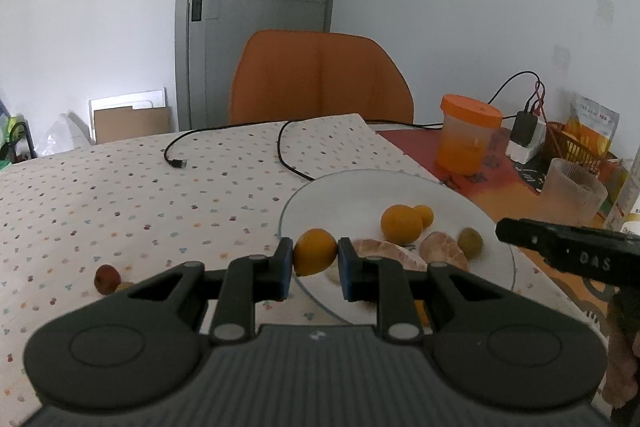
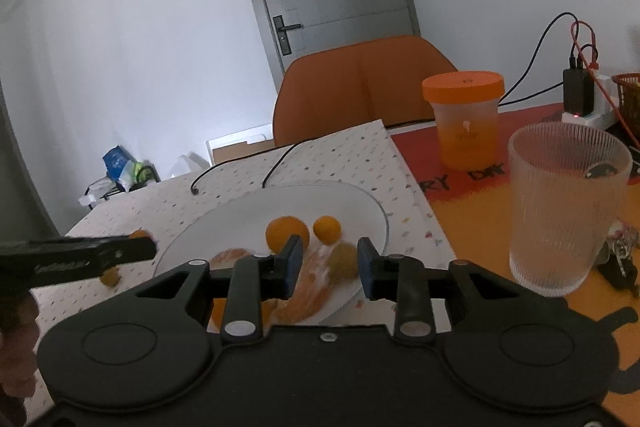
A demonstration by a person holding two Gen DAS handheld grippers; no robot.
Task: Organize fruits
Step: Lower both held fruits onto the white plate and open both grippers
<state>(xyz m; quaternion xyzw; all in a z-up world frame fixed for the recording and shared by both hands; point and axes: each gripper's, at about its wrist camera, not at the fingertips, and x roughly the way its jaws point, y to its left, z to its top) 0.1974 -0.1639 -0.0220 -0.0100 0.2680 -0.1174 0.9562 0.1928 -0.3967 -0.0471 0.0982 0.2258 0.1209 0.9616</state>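
Dotted tablecloth (image 1: 120, 195), white plate (image 1: 320, 195), left jaws pinching orange fruit (image 1: 315, 251), right jaws spread

Smooth, glossy round white ceramic plate (image 1: 316, 187) on a matt dotted white cloth (image 1: 120, 187) covering the desk. Ribbed frosted translucent cup (image 2: 568, 207); orange-lidded translucent plastic jar (image 2: 464, 119). Left tool (image 1: 315, 261): matt black plastic, blue pads (image 1: 285, 267), metal pivot pins.

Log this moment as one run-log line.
left gripper: shut on orange fruit | right gripper: open, empty | white plate: fruit on it
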